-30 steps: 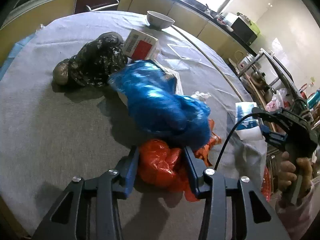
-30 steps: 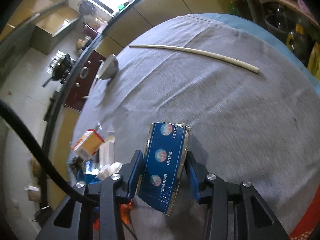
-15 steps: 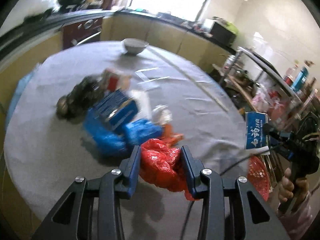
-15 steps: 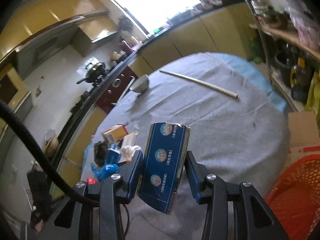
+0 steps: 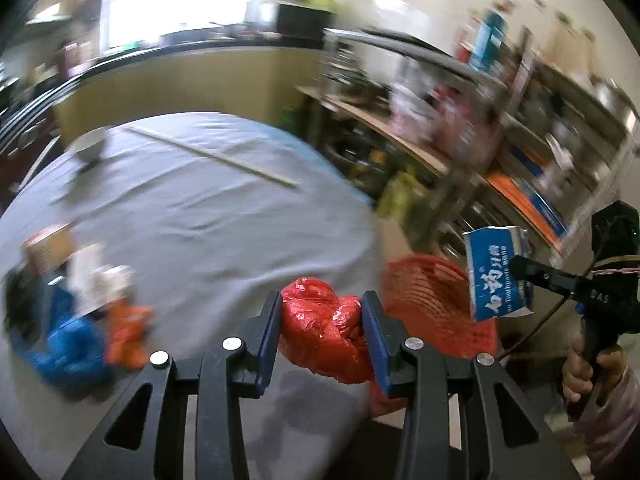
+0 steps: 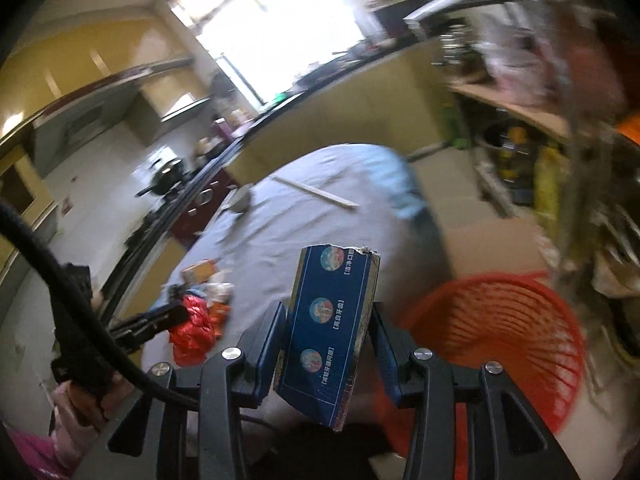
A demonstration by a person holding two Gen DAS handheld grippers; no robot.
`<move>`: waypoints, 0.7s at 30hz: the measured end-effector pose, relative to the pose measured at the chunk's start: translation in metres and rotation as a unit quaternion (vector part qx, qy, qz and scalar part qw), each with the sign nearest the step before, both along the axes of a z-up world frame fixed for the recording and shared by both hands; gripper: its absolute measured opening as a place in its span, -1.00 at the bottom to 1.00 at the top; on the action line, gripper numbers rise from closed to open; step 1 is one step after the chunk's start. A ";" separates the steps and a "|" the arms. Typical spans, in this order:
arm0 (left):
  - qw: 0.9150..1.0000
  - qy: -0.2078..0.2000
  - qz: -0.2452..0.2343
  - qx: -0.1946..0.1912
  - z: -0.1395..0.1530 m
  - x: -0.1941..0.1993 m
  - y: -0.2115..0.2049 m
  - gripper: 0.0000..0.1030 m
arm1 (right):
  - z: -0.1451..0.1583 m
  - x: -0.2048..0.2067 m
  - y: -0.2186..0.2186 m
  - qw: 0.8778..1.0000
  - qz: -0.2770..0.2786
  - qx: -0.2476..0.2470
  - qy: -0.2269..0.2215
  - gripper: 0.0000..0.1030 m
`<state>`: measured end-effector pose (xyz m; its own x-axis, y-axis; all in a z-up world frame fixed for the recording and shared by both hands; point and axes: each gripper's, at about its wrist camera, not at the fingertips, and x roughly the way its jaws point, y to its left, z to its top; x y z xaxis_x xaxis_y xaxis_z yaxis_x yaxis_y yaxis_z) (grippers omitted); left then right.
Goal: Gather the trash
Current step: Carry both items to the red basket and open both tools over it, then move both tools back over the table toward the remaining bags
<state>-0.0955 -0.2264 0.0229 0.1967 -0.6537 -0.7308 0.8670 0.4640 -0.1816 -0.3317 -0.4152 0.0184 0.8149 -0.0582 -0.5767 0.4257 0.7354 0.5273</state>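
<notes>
My left gripper (image 5: pixel 322 322) is shut on a crumpled red plastic bag (image 5: pixel 324 330) and holds it above the table's near right edge. It also shows in the right wrist view (image 6: pixel 191 330). My right gripper (image 6: pixel 330 332) is shut on a blue toothpaste box (image 6: pixel 330 328), held upright off the table's edge. The box also shows in the left wrist view (image 5: pixel 496 272). A red plastic basket (image 6: pixel 496 344) stands on the floor right of the table, and shows in the left wrist view (image 5: pixel 432 304) behind the bag.
On the grey round table (image 5: pixel 192 216) lie a blue bag (image 5: pixel 68 344), orange scraps (image 5: pixel 128 332), a small carton (image 5: pixel 44 248), a white bowl (image 5: pixel 90 146) and a long stick (image 5: pixel 212 156). Cluttered shelves (image 5: pixel 500 152) stand right of the basket.
Both grippers have lifted and swung right, away from the trash pile towards the red basket. The red bag has come off the table with the left gripper. The view is blurred by motion.
</notes>
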 end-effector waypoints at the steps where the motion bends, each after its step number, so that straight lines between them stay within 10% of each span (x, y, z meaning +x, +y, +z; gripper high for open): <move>1: 1.000 0.002 -0.021 0.007 -0.004 -0.008 -0.019 -0.19 | -0.004 -0.010 -0.005 1.000 -0.010 0.002 0.005 -0.11; 13: 0.985 0.010 -0.138 0.106 -0.071 -0.089 -0.136 -0.08 | -0.070 -0.074 -0.049 0.994 -0.073 0.061 0.059 0.07; 21: 0.985 0.025 -0.121 0.124 -0.081 -0.077 -0.127 0.18 | -0.079 -0.068 -0.054 0.990 -0.082 0.083 0.073 0.22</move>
<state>-0.1726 -0.3533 -0.0582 0.0166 -0.4771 -0.8787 0.9504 0.2804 -0.1343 -0.3995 -0.4697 -0.0606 0.7088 -0.0778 -0.7011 0.6135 0.5585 0.5583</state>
